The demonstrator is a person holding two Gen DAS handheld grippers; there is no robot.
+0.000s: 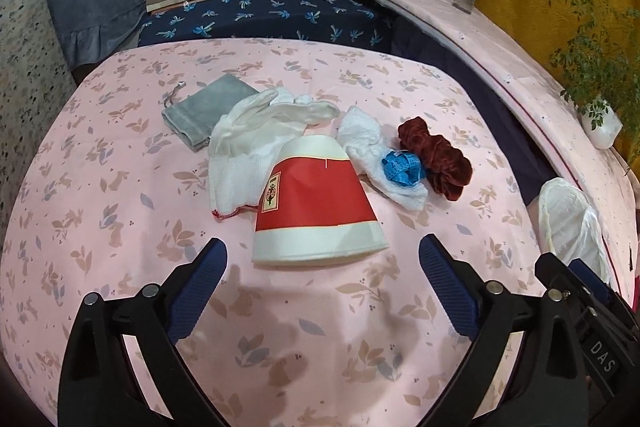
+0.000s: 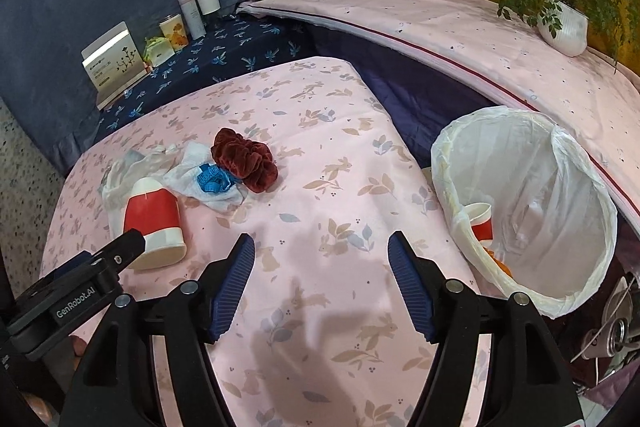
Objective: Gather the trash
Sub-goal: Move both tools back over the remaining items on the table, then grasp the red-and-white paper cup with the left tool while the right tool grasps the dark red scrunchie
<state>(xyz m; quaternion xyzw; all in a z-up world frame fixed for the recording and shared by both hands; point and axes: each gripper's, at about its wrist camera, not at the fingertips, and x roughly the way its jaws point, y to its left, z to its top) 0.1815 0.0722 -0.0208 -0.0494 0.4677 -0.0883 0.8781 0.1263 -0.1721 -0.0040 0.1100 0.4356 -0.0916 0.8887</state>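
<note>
Left tongs (image 1: 322,279) spread wide, nothing between the pads, hovering just short of a flattened red-and-white paper cup (image 1: 316,207) lying on its side on the pink floral bench (image 1: 120,227). Cup's rim end nearest the tongs, not touched. Behind the cup: white glove (image 1: 256,135), grey pouch (image 1: 208,111), crumpled white tissue (image 1: 372,151), blue tape measure (image 1: 402,167) on the tissue, dark red scrunchie (image 1: 438,155) touching the tape. Right tongs (image 2: 322,275) also spread, empty, over bare cloth. Lined white trash bin (image 2: 560,291) just right of the bench, another red cup (image 2: 480,221) inside.
</note>
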